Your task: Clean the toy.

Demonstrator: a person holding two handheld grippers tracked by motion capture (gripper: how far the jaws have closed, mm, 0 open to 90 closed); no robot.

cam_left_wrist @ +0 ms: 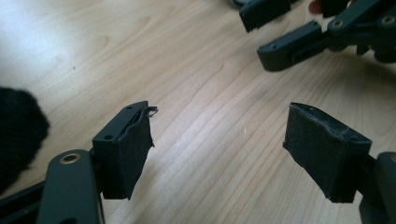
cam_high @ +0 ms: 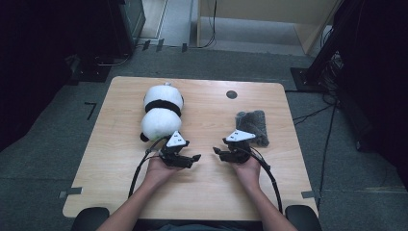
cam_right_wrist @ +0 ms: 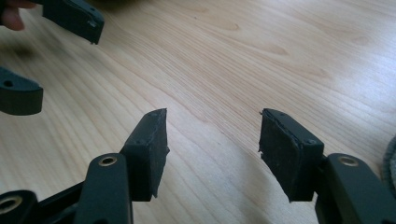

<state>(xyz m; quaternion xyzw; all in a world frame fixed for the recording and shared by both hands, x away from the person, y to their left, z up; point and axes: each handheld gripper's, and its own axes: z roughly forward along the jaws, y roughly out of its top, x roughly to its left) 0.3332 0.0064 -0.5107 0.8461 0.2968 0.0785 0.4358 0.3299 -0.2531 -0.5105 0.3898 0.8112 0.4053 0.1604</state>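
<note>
A black-and-white panda plush [cam_high: 162, 113] lies on the wooden table [cam_high: 207, 192], left of centre. A grey fuzzy cloth [cam_high: 253, 126] lies at the right. My left gripper [cam_high: 191, 160] sits just below the plush, pointing right, open with bare wood between its jaws [cam_left_wrist: 219, 140]. A black part of the plush [cam_left_wrist: 16, 130] shows at the left edge of its view. My right gripper [cam_high: 220, 147] is beside the cloth, pointing left, open and holding nothing [cam_right_wrist: 212, 140]. The two grippers face each other a short gap apart. The cloth's edge [cam_right_wrist: 390, 163] borders the right gripper view.
A dark round hole [cam_high: 231, 94] marks the table's far side. Cables [cam_high: 269, 178] trail from both grippers toward the front edge. Dark stands and floor cables [cam_high: 312, 113] surround the table. Bare wood lies between and in front of the hands.
</note>
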